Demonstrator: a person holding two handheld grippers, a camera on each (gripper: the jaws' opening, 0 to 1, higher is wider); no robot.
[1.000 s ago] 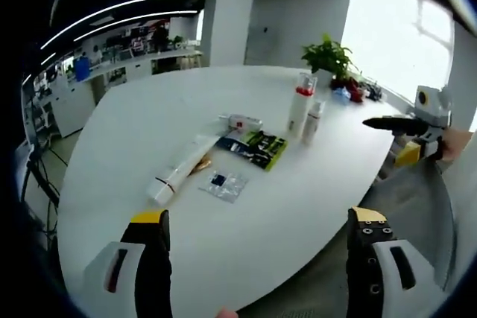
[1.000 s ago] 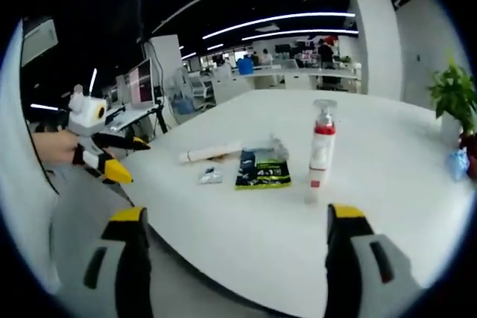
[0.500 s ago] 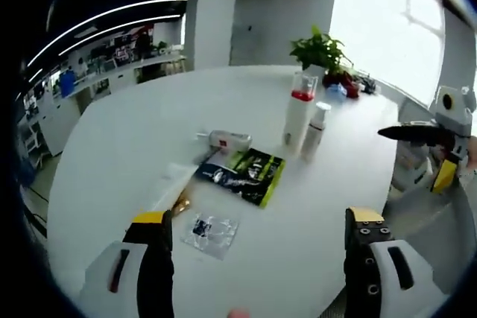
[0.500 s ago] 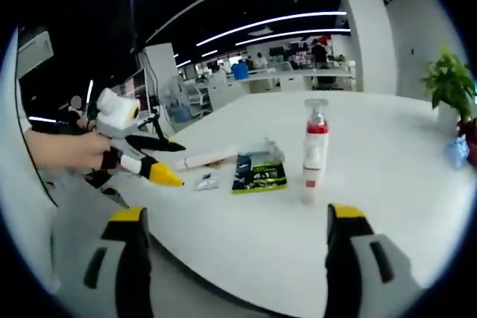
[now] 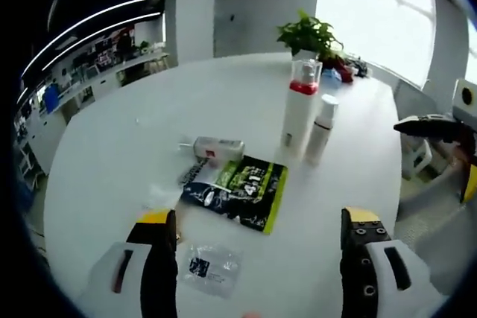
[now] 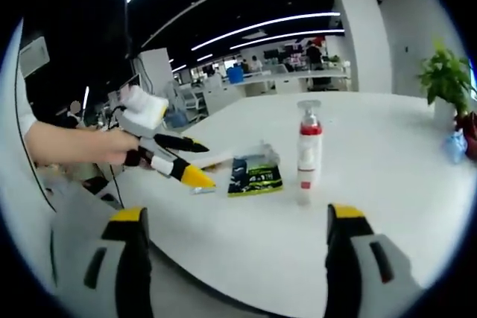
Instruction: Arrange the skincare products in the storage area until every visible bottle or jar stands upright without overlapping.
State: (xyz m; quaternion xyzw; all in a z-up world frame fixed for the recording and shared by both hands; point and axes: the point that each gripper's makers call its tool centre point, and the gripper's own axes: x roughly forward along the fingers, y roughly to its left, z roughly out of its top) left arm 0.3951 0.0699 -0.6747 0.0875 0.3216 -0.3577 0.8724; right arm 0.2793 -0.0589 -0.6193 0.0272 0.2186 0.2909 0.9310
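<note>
On the white table, a tall pump bottle with a red collar stands upright with a smaller white bottle just beside it, while a small clear bottle lies on its side near the far edge of a flat dark-and-green packet, and a clear sachet lies between the left gripper's wide-open, empty jaws. The right gripper hangs over the near table edge, jaws also spread wide and holding nothing, facing the pump bottle and packet.
</note>
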